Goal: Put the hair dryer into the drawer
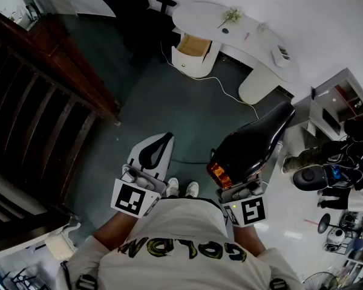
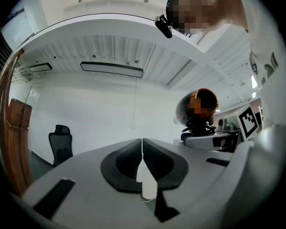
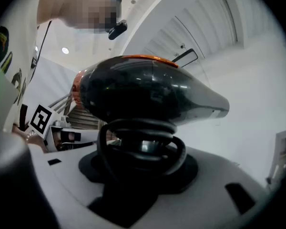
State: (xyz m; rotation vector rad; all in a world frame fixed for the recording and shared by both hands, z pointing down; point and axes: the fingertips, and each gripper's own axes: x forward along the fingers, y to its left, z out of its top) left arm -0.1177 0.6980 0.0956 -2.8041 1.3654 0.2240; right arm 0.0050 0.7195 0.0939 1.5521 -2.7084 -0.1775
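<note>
A black hair dryer (image 1: 254, 141) with an orange rear end stands upright in my right gripper (image 1: 242, 177), nozzle pointing away from me. In the right gripper view the jaws of my right gripper (image 3: 140, 163) are shut on the hair dryer (image 3: 148, 92) at its handle, which has the black cord wound round it. My left gripper (image 1: 159, 148) is held level beside it, jaws pressed together and nothing in them; the left gripper view shows this gripper (image 2: 142, 149) the same way. Far ahead, an open drawer (image 1: 193, 45) with a wooden inside sits in a white cabinet under the desk.
A white curved desk (image 1: 242, 26) stands ahead, with a black office chair (image 1: 124, 5) to its left. A white cable (image 1: 227, 92) trails over the dark green floor. A dark wooden railing (image 1: 42, 101) runs along the left. Shelves and equipment (image 1: 339, 162) crowd the right.
</note>
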